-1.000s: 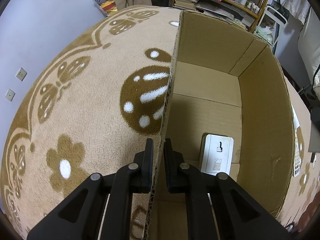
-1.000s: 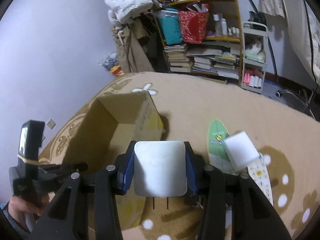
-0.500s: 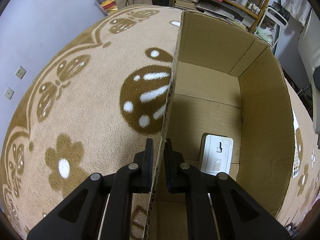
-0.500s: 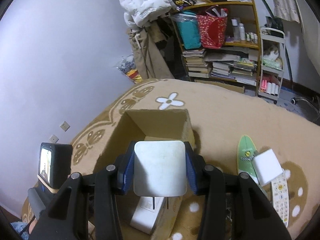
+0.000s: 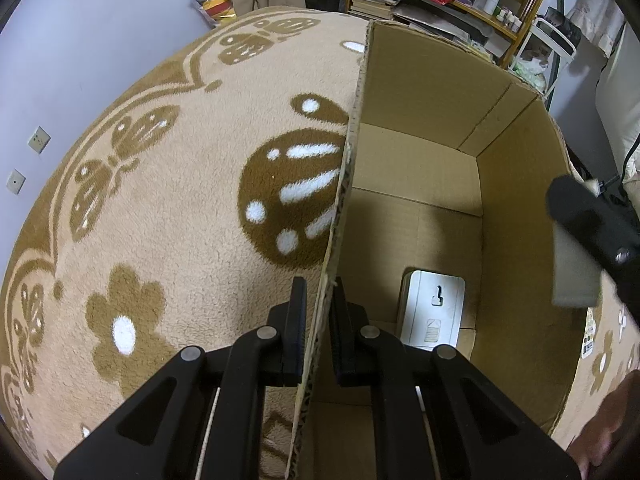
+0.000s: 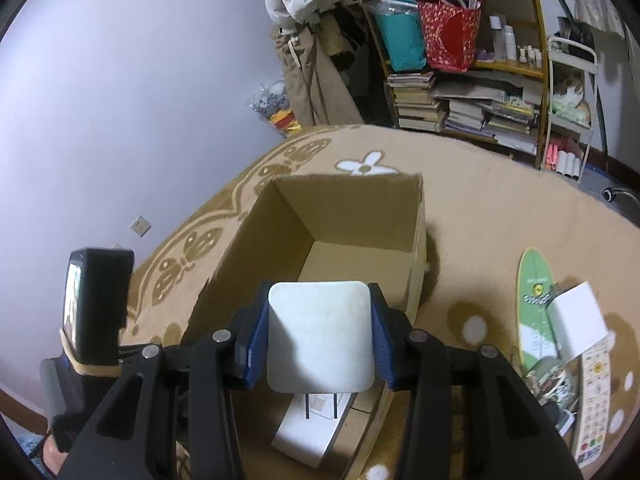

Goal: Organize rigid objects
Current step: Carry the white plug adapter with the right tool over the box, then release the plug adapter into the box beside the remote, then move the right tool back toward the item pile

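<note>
My left gripper is shut on the left wall of an open cardboard box standing on the carpet. A flat white device lies on the box floor. In the right wrist view my right gripper is shut on a white square plug adapter, whose two prongs point down. It hangs above the near end of the box, over the white device. One of the right gripper's fingers and the adapter show at the right edge of the left wrist view.
On the patterned carpet right of the box lie a green oval board, a white block and a remote control. Crowded shelves stand behind. A hand shows at the lower right.
My right gripper has carried the adapter left to above the box and now shows at the right edge of the left wrist view. The left gripper has held still on the wall.
</note>
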`<action>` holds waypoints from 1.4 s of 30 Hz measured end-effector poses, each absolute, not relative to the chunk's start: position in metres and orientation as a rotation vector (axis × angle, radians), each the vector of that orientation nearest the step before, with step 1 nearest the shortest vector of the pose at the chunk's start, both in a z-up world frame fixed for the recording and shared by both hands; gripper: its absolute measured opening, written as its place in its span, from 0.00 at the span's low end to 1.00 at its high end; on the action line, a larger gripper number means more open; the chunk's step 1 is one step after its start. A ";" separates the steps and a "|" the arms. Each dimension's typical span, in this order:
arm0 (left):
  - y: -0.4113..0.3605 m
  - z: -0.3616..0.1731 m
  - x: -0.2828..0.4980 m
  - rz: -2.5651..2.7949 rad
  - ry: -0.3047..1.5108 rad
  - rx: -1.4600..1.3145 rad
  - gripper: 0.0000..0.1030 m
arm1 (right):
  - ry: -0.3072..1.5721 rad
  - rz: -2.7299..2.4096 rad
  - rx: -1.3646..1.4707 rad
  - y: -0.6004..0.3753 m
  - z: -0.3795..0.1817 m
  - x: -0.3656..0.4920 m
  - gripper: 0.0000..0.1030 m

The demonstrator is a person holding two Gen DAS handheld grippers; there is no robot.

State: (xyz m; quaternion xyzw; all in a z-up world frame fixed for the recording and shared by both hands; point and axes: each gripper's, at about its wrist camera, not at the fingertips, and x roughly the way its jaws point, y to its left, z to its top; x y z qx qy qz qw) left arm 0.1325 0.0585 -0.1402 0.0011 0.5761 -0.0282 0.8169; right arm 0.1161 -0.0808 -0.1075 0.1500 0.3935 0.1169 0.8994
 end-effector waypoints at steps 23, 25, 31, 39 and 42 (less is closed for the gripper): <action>0.063 -0.142 0.135 -0.061 1.238 -0.006 0.09 | 0.815 0.251 0.340 -0.074 -0.113 0.120 0.47; 0.063 -0.142 0.134 -0.063 1.237 -0.004 0.09 | 0.808 0.250 0.330 -0.076 -0.111 0.116 0.47; 0.063 -0.141 0.134 -0.063 1.237 -0.005 0.09 | 0.752 0.224 0.354 -0.094 -0.100 0.104 0.73; 0.063 -0.141 0.134 -0.061 1.237 -0.004 0.09 | 0.745 0.128 0.310 -0.116 -0.092 0.092 0.89; 0.064 -0.141 0.134 -0.061 1.238 -0.008 0.10 | 0.747 0.099 0.313 -0.126 -0.094 0.085 0.93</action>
